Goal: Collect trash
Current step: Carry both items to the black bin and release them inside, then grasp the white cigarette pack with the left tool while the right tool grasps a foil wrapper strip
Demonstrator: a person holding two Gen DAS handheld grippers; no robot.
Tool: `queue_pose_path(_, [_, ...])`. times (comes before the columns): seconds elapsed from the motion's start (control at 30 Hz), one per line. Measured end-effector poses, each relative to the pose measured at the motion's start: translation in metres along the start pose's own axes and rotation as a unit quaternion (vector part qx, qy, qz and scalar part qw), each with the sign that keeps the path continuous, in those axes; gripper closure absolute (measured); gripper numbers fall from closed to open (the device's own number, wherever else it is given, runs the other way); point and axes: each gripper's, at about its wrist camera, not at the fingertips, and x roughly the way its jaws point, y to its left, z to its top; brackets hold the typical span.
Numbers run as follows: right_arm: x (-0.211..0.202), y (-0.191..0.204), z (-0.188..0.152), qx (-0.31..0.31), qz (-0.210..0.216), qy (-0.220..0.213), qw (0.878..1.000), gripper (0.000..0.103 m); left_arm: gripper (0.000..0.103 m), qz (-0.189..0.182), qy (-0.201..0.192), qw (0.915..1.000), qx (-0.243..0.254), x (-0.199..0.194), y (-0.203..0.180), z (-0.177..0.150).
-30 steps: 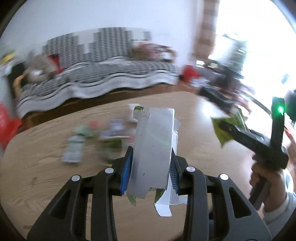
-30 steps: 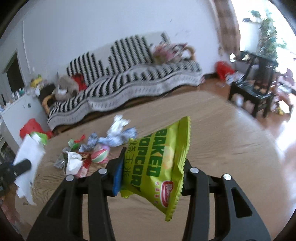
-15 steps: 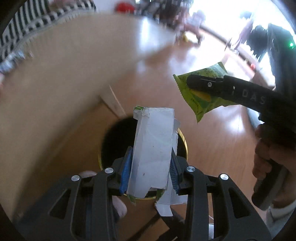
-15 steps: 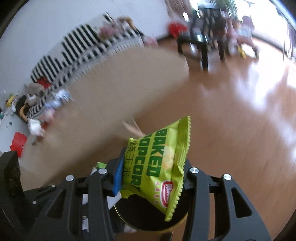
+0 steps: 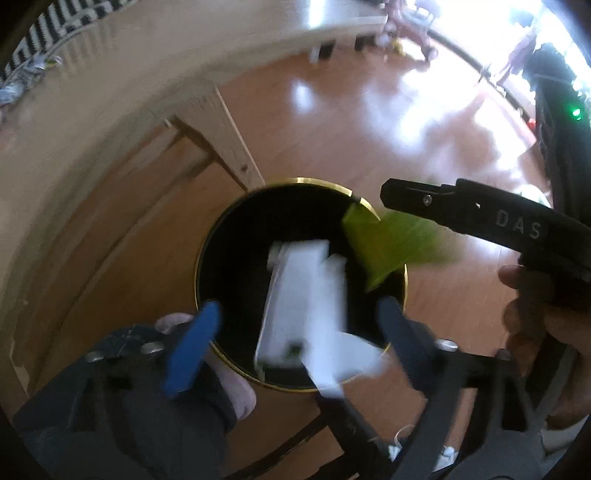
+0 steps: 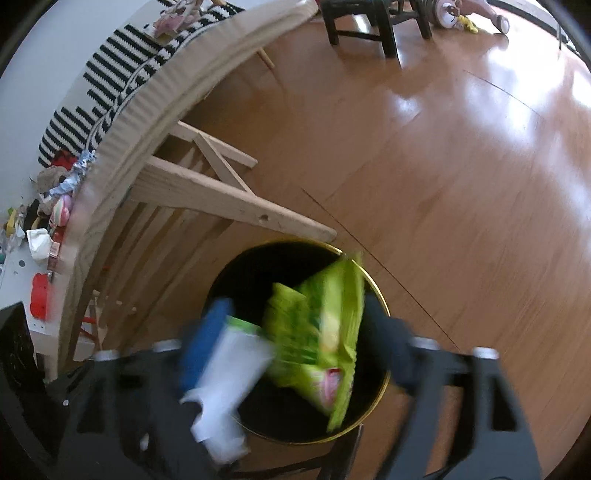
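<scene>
A black bin with a gold rim (image 5: 295, 180) stands on the floor beside the table. My left gripper (image 5: 295, 339) hangs over it with jaws opening, and the white carton (image 5: 303, 306) drops blurred between the pads, free of them. My right gripper (image 6: 295, 347) is also opening above the bin rim (image 6: 295, 242). The green popcorn bag (image 6: 321, 332) slips down between its fingers, and the white carton (image 6: 229, 376) falls beside it. In the left wrist view the green bag (image 5: 388, 251) hangs at the bin's right edge under a right gripper finger (image 5: 443, 206).
The wooden table's edge (image 6: 155, 96) and slanted leg (image 6: 229, 206) stand close to the left of the bin. More trash (image 6: 40, 240) lies on the tabletop. A black chair (image 6: 369, 22) stands far off on the wooden floor. A hand (image 5: 535, 317) holds the right gripper.
Both grippers swung from over the table down to the bin, then their jaws spread. The carton and the popcorn bag left the pads and are falling in.
</scene>
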Motion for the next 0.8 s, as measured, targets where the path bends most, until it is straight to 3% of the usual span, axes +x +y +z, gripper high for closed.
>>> queue_pose_path(0.1, [-0.020,0.010,0.009,0.002,0.000,-0.030,1.000,0.015,0.013,0.004,-0.025,0.9994,0.023,-0.025,-0.006,-0.003])
queue_pose_path(0.13, [-0.032,0.014,0.012,0.000,-0.003,-0.051,0.999,0.011,0.013,0.008,-0.040,0.9988,0.029,-0.038,-0.006,-0.003])
queue_pose_path(0.23, [-0.060,0.041,0.023,-0.024,-0.011,-0.110,0.994,0.006,0.009,0.017,-0.110,0.9933,0.030,-0.092,0.003,-0.001])
queue_pose_path(0.3, [-0.070,0.066,0.032,-0.052,-0.009,-0.130,0.990,0.007,0.007,0.035,-0.164,0.9857,0.014,-0.135,0.025,0.002])
queue_pose_path(0.47, [-0.065,0.159,0.034,-0.143,0.027,-0.130,0.981,0.007,0.007,0.116,-0.229,0.9649,-0.055,-0.201,0.116,-0.009])
queue_pose_path(0.53, [-0.051,0.198,0.031,-0.173,0.035,-0.120,0.977,0.007,0.007,0.152,-0.237,0.9545,-0.099,-0.215,0.167,-0.023])
queue_pose_path(0.63, [-0.027,0.252,0.027,-0.223,0.024,-0.107,0.969,0.007,0.007,0.218,-0.218,0.9300,-0.200,-0.221,0.260,-0.052])
queue_pose_path(0.8, [0.029,0.326,0.037,-0.295,-0.025,-0.107,0.949,0.007,0.007,0.239,-0.184,0.9097,-0.285,-0.204,0.358,-0.072])
